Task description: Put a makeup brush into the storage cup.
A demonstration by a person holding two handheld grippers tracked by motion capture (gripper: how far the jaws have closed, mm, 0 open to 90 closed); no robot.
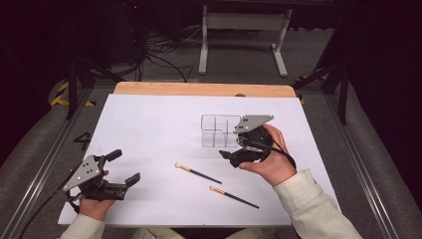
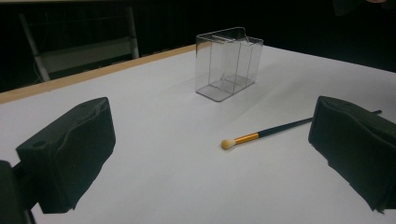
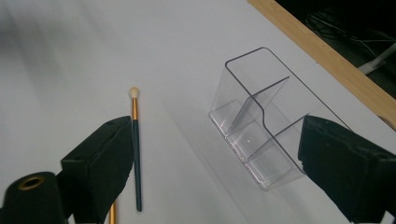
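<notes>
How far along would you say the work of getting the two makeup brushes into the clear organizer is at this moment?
Nothing looks done yet: the clear organizer stands empty, and both brushes, the farther brush and the nearer brush, lie flat on the white table cover. In hand: the right hand-held gripper hovers open beside the organizer, holding nothing; the left hand-held gripper is open too. Left: picking up each brush and placing it in a compartment.

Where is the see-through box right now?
In the high view the clear box stands mid-table on the white sheet, just left of the right gripper and beyond the two brushes.
</notes>
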